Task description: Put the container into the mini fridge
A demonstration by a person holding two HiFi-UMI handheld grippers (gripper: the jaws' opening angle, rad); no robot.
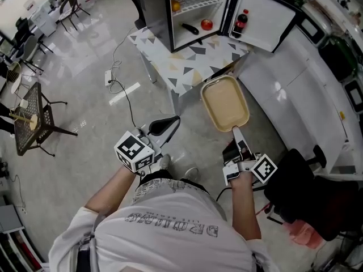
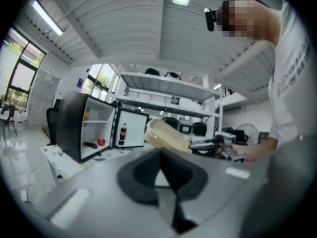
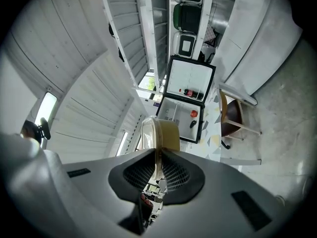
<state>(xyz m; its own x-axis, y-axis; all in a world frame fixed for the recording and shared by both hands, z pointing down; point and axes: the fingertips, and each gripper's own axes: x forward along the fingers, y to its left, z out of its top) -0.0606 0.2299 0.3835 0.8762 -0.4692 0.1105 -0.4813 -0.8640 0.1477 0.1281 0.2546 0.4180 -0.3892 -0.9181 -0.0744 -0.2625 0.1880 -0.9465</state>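
Observation:
A beige lidded container [image 1: 225,103] hangs in the air in front of the patterned table [image 1: 187,61]. My right gripper [image 1: 235,132] is shut on its near rim. In the right gripper view the container [image 3: 162,134] stands edge-on between the pads, with the mini fridge [image 3: 184,111] beyond it. The black mini fridge [image 1: 187,10] stands on the table with its door [image 1: 262,15] swung open to the right. My left gripper [image 1: 165,126] is lower left of the container, shut and holding nothing. In the left gripper view, the container [image 2: 166,135] shows ahead and the fridge [image 2: 81,128] at left.
Inside the fridge are an orange [image 1: 176,5], a red fruit [image 1: 207,24] and a dark item [image 1: 190,28]; a cola bottle [image 1: 242,21] stands in the door. A power strip [image 1: 108,77] with cable lies on the floor. A wire-mesh stand [image 1: 34,120] stands left, a black chair [image 1: 306,194] right.

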